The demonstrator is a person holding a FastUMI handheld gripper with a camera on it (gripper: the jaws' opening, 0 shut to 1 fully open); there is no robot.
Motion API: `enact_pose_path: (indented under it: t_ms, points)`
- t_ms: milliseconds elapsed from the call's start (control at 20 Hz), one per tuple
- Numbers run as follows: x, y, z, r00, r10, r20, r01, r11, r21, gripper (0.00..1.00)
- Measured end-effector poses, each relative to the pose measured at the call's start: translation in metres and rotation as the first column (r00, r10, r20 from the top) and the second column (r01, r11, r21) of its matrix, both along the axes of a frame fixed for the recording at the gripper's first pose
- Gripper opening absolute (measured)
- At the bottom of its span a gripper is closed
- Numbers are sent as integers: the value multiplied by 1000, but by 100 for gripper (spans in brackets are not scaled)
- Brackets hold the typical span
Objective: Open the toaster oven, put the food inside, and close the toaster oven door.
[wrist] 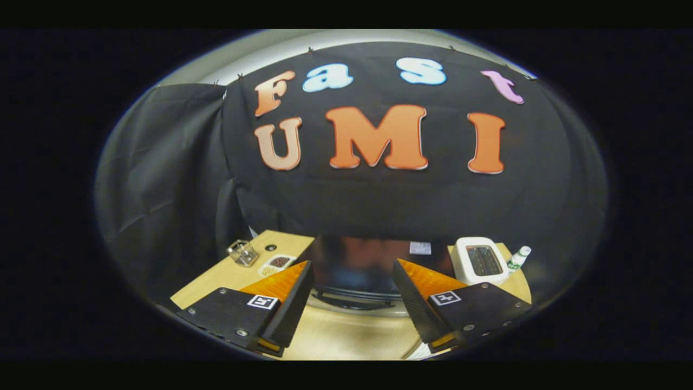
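Observation:
The toaster oven (360,265) stands on the wooden table just ahead of my fingers, seen from above; its dark glossy top reflects the wall. The door's dark curved handle (354,299) shows between my fingertips, and the door looks shut. A small white plate with brown food (277,264) lies left of the oven, just beyond my left finger (287,290). My gripper (352,271) is open, with nothing between its fingers, and hovers above the oven's front.
A white pop-up toaster (481,261) stands right of the oven, with a small white bottle (518,258) beside it. A clear glass cup (243,252) sits on the table's (227,276) left part. A round pale mat (346,325) lies in front of the oven.

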State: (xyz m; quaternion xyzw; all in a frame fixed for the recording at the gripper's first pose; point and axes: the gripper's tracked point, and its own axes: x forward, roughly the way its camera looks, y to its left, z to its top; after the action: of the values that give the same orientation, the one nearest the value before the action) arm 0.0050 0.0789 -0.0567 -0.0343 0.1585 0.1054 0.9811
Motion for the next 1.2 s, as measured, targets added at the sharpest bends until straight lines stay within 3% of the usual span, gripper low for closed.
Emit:
enact_pose_path:
  t_ms: [300, 550, 900, 1200]
  points:
    - [-5, -23, 100, 967, -30, 253, 19, 999, 45, 89]
    - [-17, -36, 163, 890, -45, 454, 32, 999, 37, 92]
    - [-38, -38, 205, 792, -14, 610, 16, 1000, 1, 93]
    - [-39, -38, 204, 791, -15, 612, 8, 1000, 15, 93]
